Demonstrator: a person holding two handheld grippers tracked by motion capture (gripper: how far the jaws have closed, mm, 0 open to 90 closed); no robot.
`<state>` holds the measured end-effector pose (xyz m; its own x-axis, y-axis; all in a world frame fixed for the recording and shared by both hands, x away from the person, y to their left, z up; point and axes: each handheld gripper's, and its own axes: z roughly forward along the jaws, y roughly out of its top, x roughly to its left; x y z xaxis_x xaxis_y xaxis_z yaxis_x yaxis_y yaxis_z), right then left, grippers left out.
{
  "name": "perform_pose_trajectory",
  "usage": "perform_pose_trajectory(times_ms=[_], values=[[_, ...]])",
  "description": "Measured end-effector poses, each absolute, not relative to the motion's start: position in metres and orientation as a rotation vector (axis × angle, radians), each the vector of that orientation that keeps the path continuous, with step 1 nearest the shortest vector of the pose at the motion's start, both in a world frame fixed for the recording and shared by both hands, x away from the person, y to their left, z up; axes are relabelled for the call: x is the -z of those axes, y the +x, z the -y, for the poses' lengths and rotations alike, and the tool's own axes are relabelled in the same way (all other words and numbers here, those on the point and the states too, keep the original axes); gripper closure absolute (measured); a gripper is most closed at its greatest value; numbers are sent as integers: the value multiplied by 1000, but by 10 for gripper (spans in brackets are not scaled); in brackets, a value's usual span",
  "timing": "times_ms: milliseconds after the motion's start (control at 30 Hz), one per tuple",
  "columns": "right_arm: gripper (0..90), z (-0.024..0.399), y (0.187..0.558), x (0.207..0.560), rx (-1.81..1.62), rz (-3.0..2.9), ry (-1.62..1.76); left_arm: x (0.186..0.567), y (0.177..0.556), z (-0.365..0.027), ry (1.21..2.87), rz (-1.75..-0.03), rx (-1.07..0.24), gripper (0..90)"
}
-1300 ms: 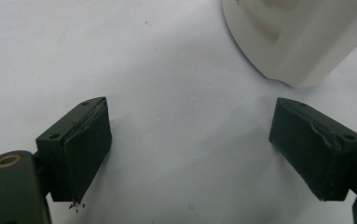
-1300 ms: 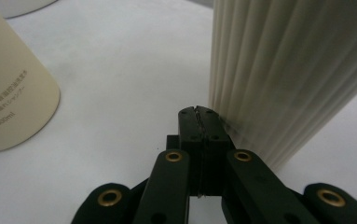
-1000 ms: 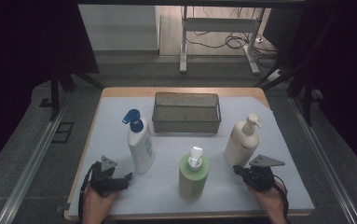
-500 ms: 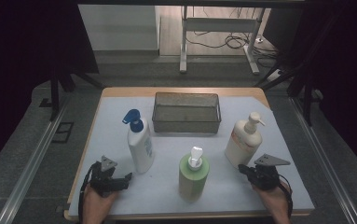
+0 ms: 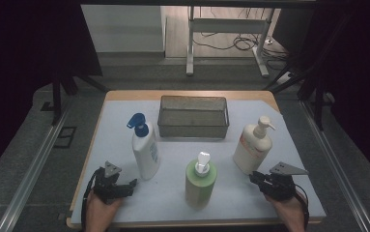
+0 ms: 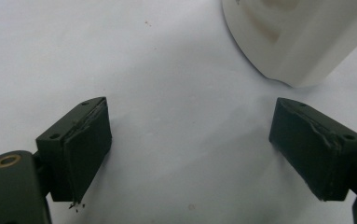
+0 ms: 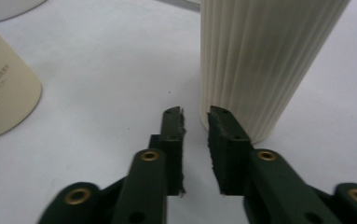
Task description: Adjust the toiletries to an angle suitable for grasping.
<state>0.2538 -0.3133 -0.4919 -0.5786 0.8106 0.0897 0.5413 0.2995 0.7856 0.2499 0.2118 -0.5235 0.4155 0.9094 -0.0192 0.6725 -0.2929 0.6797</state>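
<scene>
Resting low at the near edge of the counter (image 5: 124, 121), both claws sit empty, so this looks like the very start of the work — nothing is gripped yet. The right claw (image 5: 254, 178) lies just beside the base of the cream pump bottle (image 5: 252, 147); its jaws have just been opening from shut and now stand a narrow slot apart with nothing between them, as the right gripper view shows (image 7: 195, 114). In that view a ribbed bottle (image 7: 260, 60) rises just ahead, a little to the right of the jaws, which I take to be the green bottle (image 5: 200, 181) at front centre, though the colour reads pale there. The left claw (image 5: 133, 183) stands wide open over bare counter, the foot of the white bottle (image 5: 145, 152) with the blue pump just ahead of it and to one side (image 6: 292, 37). The mesh basket (image 5: 193, 117) sits empty at the back, well apart from both hands.

My judgement: the step in hand is readying the right claw for a first grasp, likely to carry a bottle to the basket. The next move calls for a much wider opening — the present gap is far too slim for any bottle body — then a level approach and a firm squeeze low on the body so the tall bottle does not tip.
</scene>
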Motion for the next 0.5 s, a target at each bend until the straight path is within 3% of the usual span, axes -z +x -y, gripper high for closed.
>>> perform_pose_trajectory(times_ms=[500], values=[[445, 324, 245, 477, -1182, -2196, 1271, 524, 250, -212, 2062, -1335, -501, 127]])
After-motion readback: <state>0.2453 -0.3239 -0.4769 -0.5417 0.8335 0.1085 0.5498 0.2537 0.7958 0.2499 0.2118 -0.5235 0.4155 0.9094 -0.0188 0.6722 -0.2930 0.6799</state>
